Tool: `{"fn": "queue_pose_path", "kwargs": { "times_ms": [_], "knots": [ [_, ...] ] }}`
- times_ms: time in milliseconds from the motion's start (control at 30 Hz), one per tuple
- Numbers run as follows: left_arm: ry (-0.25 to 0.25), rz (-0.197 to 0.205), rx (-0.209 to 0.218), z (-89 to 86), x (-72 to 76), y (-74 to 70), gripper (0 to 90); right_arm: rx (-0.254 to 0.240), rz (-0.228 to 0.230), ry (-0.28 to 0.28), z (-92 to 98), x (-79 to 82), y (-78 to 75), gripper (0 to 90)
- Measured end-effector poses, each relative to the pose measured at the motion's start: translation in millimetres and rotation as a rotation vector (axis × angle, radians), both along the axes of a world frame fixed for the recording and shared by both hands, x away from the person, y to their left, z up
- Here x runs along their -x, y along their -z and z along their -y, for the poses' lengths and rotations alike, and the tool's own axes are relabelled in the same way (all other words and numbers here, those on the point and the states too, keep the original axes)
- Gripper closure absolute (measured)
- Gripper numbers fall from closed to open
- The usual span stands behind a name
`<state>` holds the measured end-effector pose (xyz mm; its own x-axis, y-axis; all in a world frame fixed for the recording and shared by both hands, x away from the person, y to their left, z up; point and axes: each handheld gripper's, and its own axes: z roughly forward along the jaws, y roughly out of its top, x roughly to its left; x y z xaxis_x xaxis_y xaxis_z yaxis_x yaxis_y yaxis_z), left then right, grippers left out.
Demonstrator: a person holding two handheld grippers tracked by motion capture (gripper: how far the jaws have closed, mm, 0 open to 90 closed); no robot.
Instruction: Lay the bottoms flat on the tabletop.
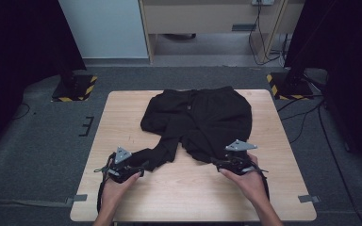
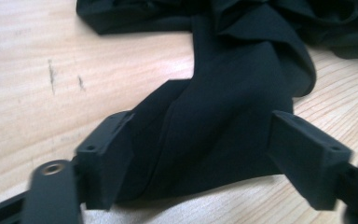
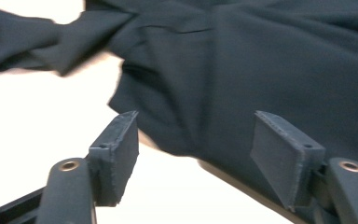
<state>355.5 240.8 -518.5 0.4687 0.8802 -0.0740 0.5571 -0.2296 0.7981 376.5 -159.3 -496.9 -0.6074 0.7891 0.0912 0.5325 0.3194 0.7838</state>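
Black trousers [image 1: 200, 120] lie bunched on the far half of the table [image 1: 122, 113], waistband at the far edge, one leg trailing toward the near left, the other hem at the near right. Left tool [image 1: 125, 168] sits at the end of that trailing leg; in the left gripper view its jaws are apart with the leg end [image 2: 205, 140] lying between them, cloth touching the left pad and not yet pinched. Right tool [image 1: 238, 164] is at the other hem; in the right gripper view its jaws are also apart, hem edge [image 3: 205, 135] just ahead of and partly between the pads, the right pad seeming to sit over the cloth. Step looks like grabbing both leg ends to pull the trousers flat or start a fold. Risks: the left closing on just the top layer, since the leg is twisted and folded over itself, so the rest would drag or slip out on the pull. The right may bite too shallow at the hem edge and lose it. Pulling unevenly would skew the bunched upper part rather than spread it. The lower jaw could also scrape the table if it dips too low while closing.
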Motion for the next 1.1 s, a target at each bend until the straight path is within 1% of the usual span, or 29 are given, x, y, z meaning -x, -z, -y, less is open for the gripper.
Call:
{"fn": "queue_pose_path", "kwargs": {
  "times_ms": [33,67,100,167,233,267,300,367,400,433,467,500,533,600,633,667,767,933,1000,1100],
  "knots": [
    [-0.003,0.002,-0.003,-0.3,-0.4,0.6,17.3,-0.005,-0.003,-0.027,-6.7,0.2,4.3,28.0],
    [-0.005,0.004,-0.007,-0.1,-0.9,1.2,16.7,-0.002,-0.005,-0.04,-14.4,0.9,8.2,28.6],
    [-0.007,0.007,-0.008,0.4,-1.4,1.8,16.2,0.009,0.004,-0.055,-21.1,1.4,11.8,30.2],
    [0.003,0.0,-0.011,0.8,-2.8,2.8,15.2,0.016,0.024,-0.078,-33.2,1.2,17.8,35.3],
    [0.004,-0.007,-0.011,0.7,-3.1,3.0,13.6,0.029,0.041,-0.086,-43.3,-0.3,20.9,39.1],
    [0.001,-0.003,-0.011,1.0,-2.6,2.7,12.9,0.029,0.045,-0.083,-47.6,-1.4,21.7,42.0],
    [-0.003,0.004,-0.01,1.2,-2.2,1.9,11.6,0.032,0.056,-0.082,-51.3,-3.2,22.4,46.0],
    [-0.001,0.01,-0.001,1.0,-1.9,0.4,11.5,0.043,0.069,-0.092,-56.8,-6.4,23.2,59.4],
    [-0.001,0.011,0.003,1.1,-1.7,0.1,11.5,0.059,0.069,-0.095,-58.4,-8.0,23.7,66.9],
    [0.002,0.011,0.004,1.3,-1.6,0.4,11.6,0.074,0.069,-0.083,-58.7,-9.9,24.5,74.2],
    [0.005,0.008,0.005,1.8,-1.7,1.0,11.7,0.064,0.057,-0.079,-57.3,-11.0,25.3,81.1],
    [0.009,0.006,0.001,2.5,-1.9,1.7,11.9,0.061,0.057,-0.077,-55.0,-11.2,26.1,85.7],
    [0.013,0.004,-0.006,3.2,-2.0,2.4,12.0,0.063,0.056,-0.072,-52.1,-10.1,26.7,87.0],
    [0.015,0.017,-0.019,5.1,-1.9,2.9,13.2,0.057,0.052,-0.079,-44.6,-5.8,27.9,87.6],
    [0.016,0.024,-0.024,5.8,-2.0,2.5,13.6,0.058,0.059,-0.077,-39.9,-2.9,28.2,87.6],
    [0.014,0.027,-0.02,6.6,-1.9,2.0,13.9,0.054,0.06,-0.072,-34.0,0.0,28.3,87.7],
    [0.009,0.034,-0.032,7.8,-1.6,1.4,14.2,0.041,0.054,-0.047,-12.4,8.9,28.4,87.7],
    [-0.003,0.016,-0.049,8.1,-2.8,5.2,14.7,0.032,0.037,-0.01,24.0,24.2,28.7,87.7],
    [-0.006,0.011,-0.059,8.1,-4.1,7.1,14.9,0.034,0.036,0.002,36.7,29.4,29.0,87.7],
    [-0.001,0.002,-0.061,8.1,-6.8,10.4,15.1,0.046,0.031,0.017,54.5,35.2,29.8,87.5]
  ]
}}
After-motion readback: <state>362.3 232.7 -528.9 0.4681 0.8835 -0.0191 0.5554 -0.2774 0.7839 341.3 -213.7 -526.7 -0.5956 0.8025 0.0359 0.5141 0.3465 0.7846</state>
